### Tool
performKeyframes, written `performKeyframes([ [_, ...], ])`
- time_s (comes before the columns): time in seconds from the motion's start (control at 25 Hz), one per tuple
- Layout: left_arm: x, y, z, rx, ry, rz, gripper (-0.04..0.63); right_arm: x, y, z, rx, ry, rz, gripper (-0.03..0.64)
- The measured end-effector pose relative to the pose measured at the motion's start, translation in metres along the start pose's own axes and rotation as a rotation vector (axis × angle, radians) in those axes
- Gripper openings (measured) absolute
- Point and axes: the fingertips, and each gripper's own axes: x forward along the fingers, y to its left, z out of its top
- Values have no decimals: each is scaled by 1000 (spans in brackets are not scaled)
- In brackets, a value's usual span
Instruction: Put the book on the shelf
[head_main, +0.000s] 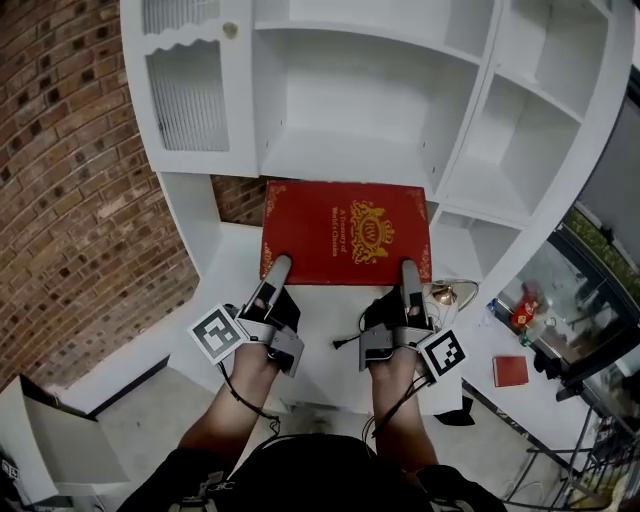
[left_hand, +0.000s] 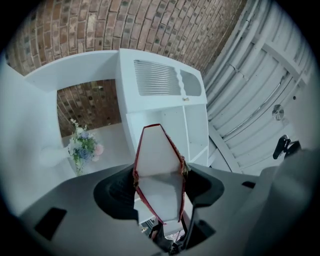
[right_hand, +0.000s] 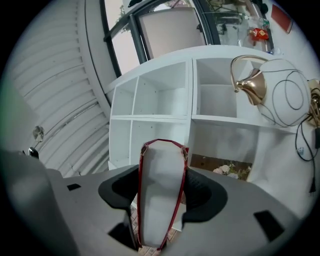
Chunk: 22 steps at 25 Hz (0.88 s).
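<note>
A large red book (head_main: 345, 232) with gold ornament on its cover is held flat, in the air, in front of the white shelf unit (head_main: 340, 150). My left gripper (head_main: 278, 265) is shut on the book's near left edge. On the near right edge my right gripper (head_main: 408, 270) is shut as well. In the left gripper view the book (left_hand: 159, 160) stands edge-on between the jaws, its white page block showing. The right gripper view shows the same book (right_hand: 161, 185) clamped between the pads, with open white compartments (right_hand: 165, 100) beyond it.
A brick wall (head_main: 60, 200) runs along the left. A ribbed-glass cabinet door (head_main: 190, 95) closes the shelf's upper left. A white and gold teapot (right_hand: 270, 90) sits on the counter at the right, a small flower bunch (left_hand: 84, 147) on the counter by the bricks.
</note>
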Motion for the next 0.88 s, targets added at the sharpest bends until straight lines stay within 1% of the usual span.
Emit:
performKeyframes([
  [0.16, 35, 6, 9, 22, -18, -30, 273, 34, -4, 16, -1, 10, 22, 273],
  [0.24, 51, 15, 13, 17, -28, -49, 275, 49, -7, 25, -1, 12, 28, 273],
  [0.44, 88, 16, 18, 27, -38, -34, 276, 84, -16, 39, -5, 12, 27, 273],
  [0.68, 118, 31, 43, 39, -29, -46, 279, 118, -27, 35, -5, 4, 8, 276],
  [0.88, 137, 50, 61, 34, -4, -39, 282, 141, -37, 29, -25, -21, -27, 278],
])
